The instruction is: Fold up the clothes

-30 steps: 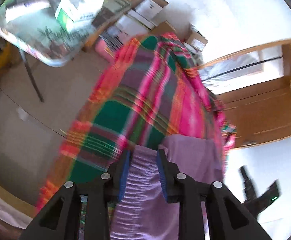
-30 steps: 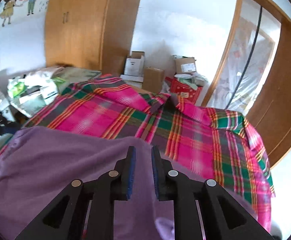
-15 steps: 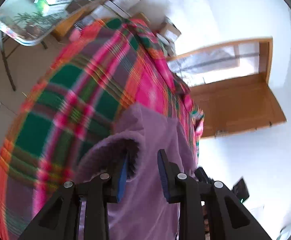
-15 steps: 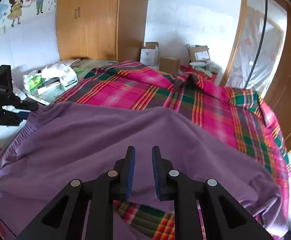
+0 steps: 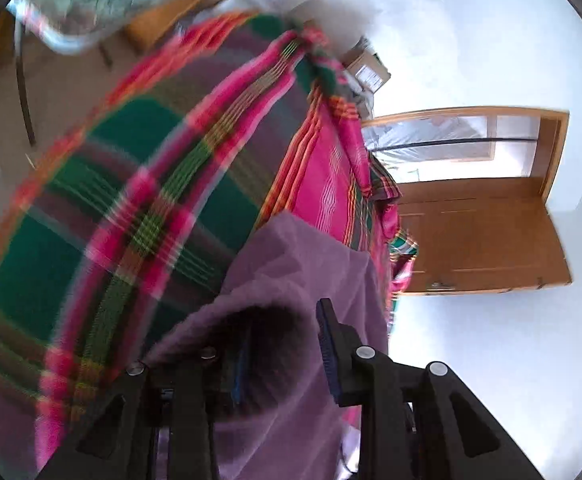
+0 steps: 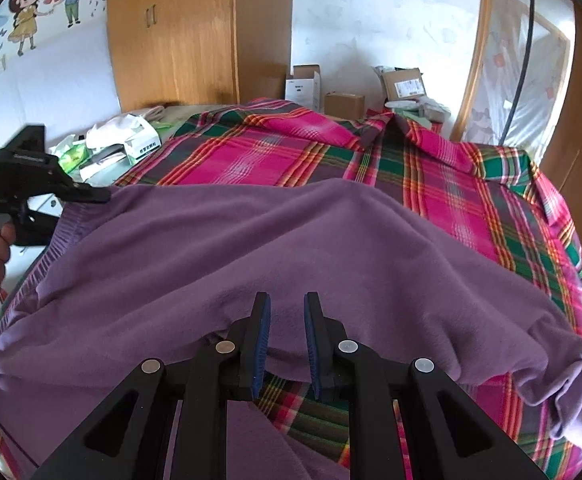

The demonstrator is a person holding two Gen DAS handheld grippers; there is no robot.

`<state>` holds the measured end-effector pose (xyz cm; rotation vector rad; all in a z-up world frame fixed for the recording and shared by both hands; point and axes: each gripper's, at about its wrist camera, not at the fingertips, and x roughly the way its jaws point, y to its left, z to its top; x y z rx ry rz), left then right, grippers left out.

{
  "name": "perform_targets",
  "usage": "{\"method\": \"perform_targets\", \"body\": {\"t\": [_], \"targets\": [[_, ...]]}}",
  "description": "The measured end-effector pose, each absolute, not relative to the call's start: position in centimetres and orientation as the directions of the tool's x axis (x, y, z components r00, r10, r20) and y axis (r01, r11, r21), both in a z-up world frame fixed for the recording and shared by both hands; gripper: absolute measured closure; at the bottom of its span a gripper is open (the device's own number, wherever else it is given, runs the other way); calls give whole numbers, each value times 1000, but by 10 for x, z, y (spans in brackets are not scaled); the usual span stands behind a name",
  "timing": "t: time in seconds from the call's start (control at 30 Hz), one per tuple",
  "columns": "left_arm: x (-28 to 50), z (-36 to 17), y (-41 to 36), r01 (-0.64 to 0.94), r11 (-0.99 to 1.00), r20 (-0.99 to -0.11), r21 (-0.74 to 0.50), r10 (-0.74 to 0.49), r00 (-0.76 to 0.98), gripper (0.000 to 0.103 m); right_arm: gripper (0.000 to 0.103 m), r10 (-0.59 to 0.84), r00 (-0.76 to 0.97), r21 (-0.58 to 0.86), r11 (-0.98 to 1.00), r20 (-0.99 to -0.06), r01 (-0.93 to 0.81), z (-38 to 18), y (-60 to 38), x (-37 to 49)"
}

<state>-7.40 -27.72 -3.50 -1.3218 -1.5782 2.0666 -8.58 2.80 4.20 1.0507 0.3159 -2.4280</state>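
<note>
The purple sweater [image 6: 291, 248] lies spread and unfolded across the plaid bed [image 6: 431, 184], its near hem between the right hand-held gripper [image 6: 287, 340]'s parted fingers, the left hand-held gripper [image 5: 283, 356] likewise apart around cloth, so folding has barely begun.

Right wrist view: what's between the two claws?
In the right wrist view, only the purple sweater spans from the right claw to the left claw, spread over the plaid bedspread.

One purple garment [image 6: 291, 248], one plaid blanket [image 6: 431, 168], two hand-held grippers [image 6: 285, 340] [image 5: 283, 356].
</note>
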Motion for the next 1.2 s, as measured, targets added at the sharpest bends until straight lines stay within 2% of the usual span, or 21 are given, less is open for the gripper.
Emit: {"method": "perform_targets", "body": {"t": [0.03, 0.17, 0.3, 0.37, 0.53, 0.7, 1.0, 1.2], "targets": [[-74, -34, -277, 332, -415, -531, -847, 625, -572, 90, 85, -332, -593, -19, -862, -734, 506, 42, 28, -86], [-68, -24, -282, 329, -450, -550, -830, 562, -618, 96, 85, -335, -593, -15, -862, -732, 506, 42, 27, -86], [-59, -5, -296, 346, -546, -607, -763, 420, -675, 98, 85, -342, -588, -6, -862, -733, 507, 41, 26, -87], [-54, 8, -307, 353, -557, -600, -752, 354, -718, 99, 85, -343, -587, -2, -862, -733, 507, 39, 25, -87], [-64, 7, -327, 402, -603, -641, -689, 248, -726, 99, 85, -335, -581, -5, -864, -741, 504, 34, 23, -92], [-83, -19, -329, 444, -605, -690, -661, 258, -676, 98, 85, -325, -584, -9, -869, -743, 495, 32, 25, -97], [-76, -20, -334, 442, -636, -713, -633, 256, -652, 98, 85, -297, -633, 20, -914, -715, 406, 50, 63, -109], [-66, 0, -329, 412, -659, -699, -629, 248, -670, 88, 84, -235, -665, 40, -955, -709, 295, 62, 114, -112]]}}
